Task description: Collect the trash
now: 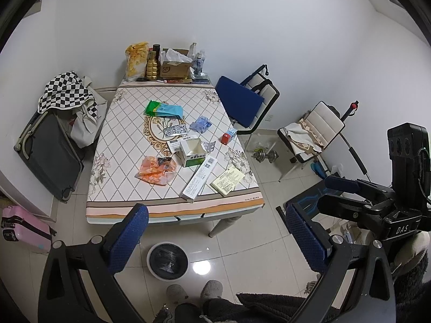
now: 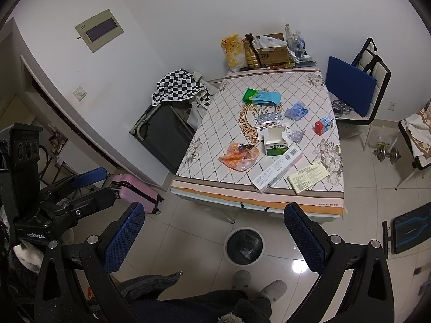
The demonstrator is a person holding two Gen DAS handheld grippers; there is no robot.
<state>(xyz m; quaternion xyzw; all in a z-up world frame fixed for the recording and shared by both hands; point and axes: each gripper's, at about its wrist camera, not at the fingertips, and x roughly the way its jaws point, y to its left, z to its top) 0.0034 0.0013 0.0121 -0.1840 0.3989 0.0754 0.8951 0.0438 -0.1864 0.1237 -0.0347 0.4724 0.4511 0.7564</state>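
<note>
Both the left gripper (image 1: 215, 238) and right gripper (image 2: 214, 231) are held wide and empty above the lined bin (image 1: 167, 260) before the table (image 1: 172, 207), where the nearest litter, a long white carton (image 1: 200, 178), is best approached first.

Wrappers, boxes, blister packs and papers (image 1: 226, 181) lie scattered flat on the counter (image 1: 172, 207); a black-lined bin (image 1: 167, 261) stands below.

**Paper, plastic and shine**

A patterned cloth covers the worktop (image 1: 129, 140). On it lie cardboard boxes (image 1: 192, 152), a crinkly plastic wrapper (image 1: 155, 171) and foil pill strips (image 1: 175, 130). Floor tiles (image 1: 242, 255) gleam glossy. Fingers (image 1: 129, 239) carry dimpled blue pads.
</note>
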